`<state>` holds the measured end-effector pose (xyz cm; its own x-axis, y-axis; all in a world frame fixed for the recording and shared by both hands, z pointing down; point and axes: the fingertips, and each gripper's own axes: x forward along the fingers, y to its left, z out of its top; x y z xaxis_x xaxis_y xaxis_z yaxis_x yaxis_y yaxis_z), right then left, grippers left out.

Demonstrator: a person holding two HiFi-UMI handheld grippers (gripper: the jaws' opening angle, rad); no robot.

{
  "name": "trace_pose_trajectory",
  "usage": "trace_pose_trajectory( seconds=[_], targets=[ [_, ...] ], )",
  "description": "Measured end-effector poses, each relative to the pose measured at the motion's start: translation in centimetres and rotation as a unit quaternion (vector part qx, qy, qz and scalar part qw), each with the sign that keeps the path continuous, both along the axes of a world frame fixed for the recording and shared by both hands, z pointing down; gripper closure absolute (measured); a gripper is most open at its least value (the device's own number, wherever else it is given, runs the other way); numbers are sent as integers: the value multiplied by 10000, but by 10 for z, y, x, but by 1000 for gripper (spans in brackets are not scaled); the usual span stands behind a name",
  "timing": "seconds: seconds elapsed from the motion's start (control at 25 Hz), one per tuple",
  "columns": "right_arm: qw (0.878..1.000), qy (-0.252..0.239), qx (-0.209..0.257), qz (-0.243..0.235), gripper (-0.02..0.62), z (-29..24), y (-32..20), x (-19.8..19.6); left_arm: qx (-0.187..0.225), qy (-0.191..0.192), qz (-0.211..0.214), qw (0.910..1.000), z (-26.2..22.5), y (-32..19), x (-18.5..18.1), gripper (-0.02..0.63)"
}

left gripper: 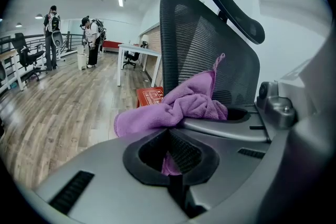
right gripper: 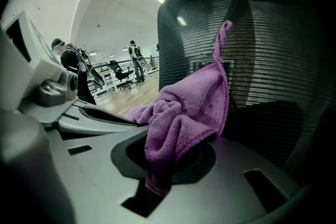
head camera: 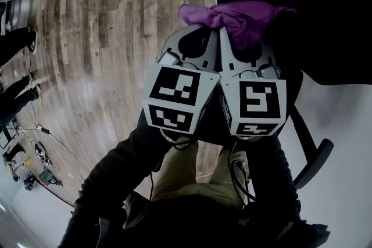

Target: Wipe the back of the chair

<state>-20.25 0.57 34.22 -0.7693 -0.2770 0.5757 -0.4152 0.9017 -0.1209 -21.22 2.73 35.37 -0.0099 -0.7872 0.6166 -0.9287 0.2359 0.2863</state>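
A purple cloth (head camera: 244,17) is bunched at the tips of both grippers, which are held side by side. My left gripper (head camera: 200,32) is shut with a fold of the cloth (left gripper: 178,107) pinched in its jaws (left gripper: 172,165). My right gripper (right gripper: 157,181) is shut on the cloth (right gripper: 189,113), which piles up over its jaws with one corner sticking up. The chair's black mesh back (right gripper: 262,50) stands just beyond the cloth, and I cannot tell whether they touch. In the left gripper view the chair back (left gripper: 199,44) stands upright with its headrest (left gripper: 236,8) above.
Wooden floor (head camera: 99,26) stretches to the left. A chair armrest (head camera: 314,160) sticks out at the lower right. A red box (left gripper: 149,97) sits on the floor by the chair. A white desk (left gripper: 134,52) and two people (left gripper: 52,34) are far off.
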Motion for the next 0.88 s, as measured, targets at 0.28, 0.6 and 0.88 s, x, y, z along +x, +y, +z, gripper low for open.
trace_pose_trajectory(
  seconds=[0.28,0.6,0.88],
  targets=[
    [9999,-46,33,90,532,-2,-12,19,38,-41,88,9999,-2,-12,19,611],
    [9998,-78,40,177,532,-3,-29,36,50,-90,184,9998,-3,-29,35,611],
    [9996,-70,88,270,532,-4,-39,59,93,-94,299,9995,-4,-40,57,611]
  ],
)
